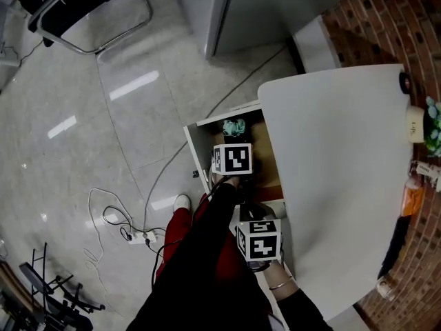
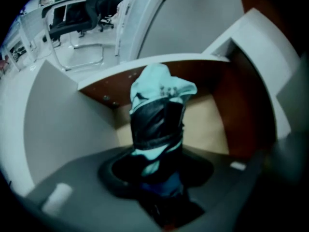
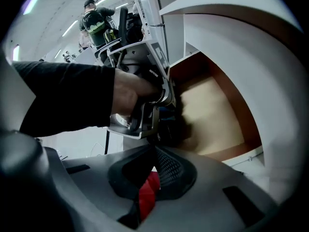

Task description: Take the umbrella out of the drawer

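Observation:
The folded umbrella [image 2: 157, 115], teal and black, stands upright between the jaws of my left gripper [image 2: 159, 187], which is shut on its lower part. Its teal top [image 1: 234, 126] shows in the open white drawer [image 1: 200, 147] under the table edge, just beyond my left gripper [image 1: 233, 143]. The drawer's wooden bottom [image 2: 212, 124] lies behind the umbrella. My right gripper [image 1: 258, 240] hangs near the drawer's front, pointing down, shut with nothing in it. In the right gripper view, a hand holds the left gripper [image 3: 166, 124] over the drawer [image 3: 212, 110], ahead of my right gripper [image 3: 155, 153].
The white table [image 1: 337, 171] covers the drawer's right side; small items [image 1: 413, 126] stand along its far right edge by a brick wall. A power strip with cables [image 1: 141, 238] lies on the floor at left. A chair [image 1: 83, 5] and a grey cabinet [image 1: 234, 5] stand further off.

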`<state>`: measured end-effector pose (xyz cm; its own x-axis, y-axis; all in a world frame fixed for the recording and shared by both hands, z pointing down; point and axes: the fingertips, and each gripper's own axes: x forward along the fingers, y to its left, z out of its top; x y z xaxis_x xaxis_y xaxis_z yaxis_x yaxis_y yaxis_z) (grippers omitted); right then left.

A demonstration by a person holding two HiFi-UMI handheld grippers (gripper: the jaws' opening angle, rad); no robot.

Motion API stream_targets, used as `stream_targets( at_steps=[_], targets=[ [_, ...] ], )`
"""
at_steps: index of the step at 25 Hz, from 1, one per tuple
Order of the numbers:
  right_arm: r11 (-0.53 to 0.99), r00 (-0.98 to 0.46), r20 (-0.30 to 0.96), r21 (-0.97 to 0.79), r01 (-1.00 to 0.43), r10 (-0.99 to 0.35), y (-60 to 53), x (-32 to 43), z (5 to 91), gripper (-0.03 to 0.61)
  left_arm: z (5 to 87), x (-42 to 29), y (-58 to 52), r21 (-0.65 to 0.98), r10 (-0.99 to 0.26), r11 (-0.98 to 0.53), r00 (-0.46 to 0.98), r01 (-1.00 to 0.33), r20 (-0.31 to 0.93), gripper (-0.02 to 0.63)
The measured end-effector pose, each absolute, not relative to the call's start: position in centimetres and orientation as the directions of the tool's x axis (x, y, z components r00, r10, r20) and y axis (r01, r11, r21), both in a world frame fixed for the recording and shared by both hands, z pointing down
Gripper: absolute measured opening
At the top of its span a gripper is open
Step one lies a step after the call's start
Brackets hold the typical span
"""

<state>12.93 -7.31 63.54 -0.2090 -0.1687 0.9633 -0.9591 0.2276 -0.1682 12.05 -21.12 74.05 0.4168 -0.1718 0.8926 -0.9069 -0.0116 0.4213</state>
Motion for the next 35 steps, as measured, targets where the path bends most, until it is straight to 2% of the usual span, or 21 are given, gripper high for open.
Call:
stream_targets(
  at_steps=[7,17,35],
  targets=[
    [0.209,-0.195,0.956,-0.15,-0.966,-0.217,-6.2,12.6,61.7,0.002,69.2,12.1,-20.2,0.469,-0.238,-0.097,0.478,-0.878,0.846,0.198],
    [0.207,-0.184,0.934,-0.123,-0.971,-0.307,-5.3,11.6,58.6,0.002,60.5,9.7,-20.1,0.505,-0.436,-0.201,0.539,-0.839,0.721,0.198],
    [0.248,-0.205,0.875,-0.101,-0.963,-0.439,-4.5,7.6,52.3,0.002,48.3,1.8,-17.4,0.491,-0.581,-0.269,0.547,-0.828,0.603,0.196]
  ],
)
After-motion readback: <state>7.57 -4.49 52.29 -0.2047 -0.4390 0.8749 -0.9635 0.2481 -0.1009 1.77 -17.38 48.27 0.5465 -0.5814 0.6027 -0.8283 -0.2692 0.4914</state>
